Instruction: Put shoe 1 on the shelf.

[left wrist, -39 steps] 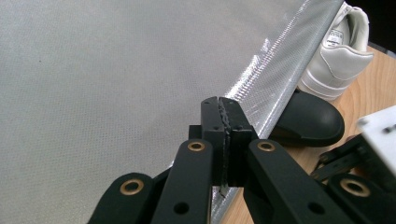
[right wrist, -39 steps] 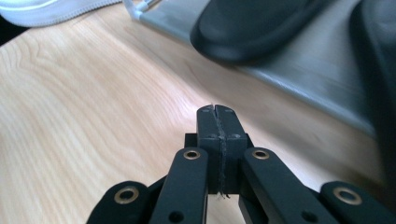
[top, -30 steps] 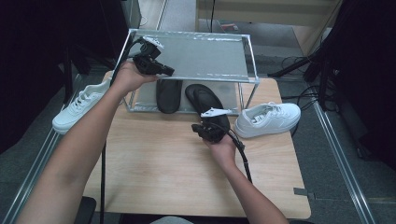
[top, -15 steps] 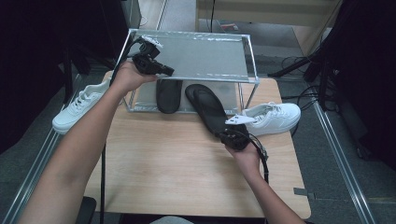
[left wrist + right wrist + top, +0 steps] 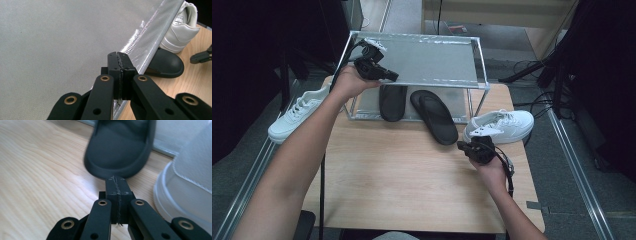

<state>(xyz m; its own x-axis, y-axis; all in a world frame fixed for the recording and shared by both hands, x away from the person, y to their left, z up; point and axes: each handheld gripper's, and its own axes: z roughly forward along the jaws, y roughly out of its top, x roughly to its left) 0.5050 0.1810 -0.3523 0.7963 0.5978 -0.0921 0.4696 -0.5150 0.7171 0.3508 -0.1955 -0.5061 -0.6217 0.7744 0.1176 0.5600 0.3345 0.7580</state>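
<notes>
High view, from left to right: a white sneaker overhangs the desk edge; the left hand-held gripper, clenched on nothing, hovers at the metal rack. One black slipper lies under the rack, another pokes out. The right hand-held gripper, clenched and empty, sits just beside that slipper's heel, near a second white sneaker.

Flat black rubber slipper angled across pale woodgrain tabletop, second black slipper beneath silver-framed shelf with speckled grey fabric top, two white lace-up sneakers, matte black gripper jaws with brass rivets
</notes>
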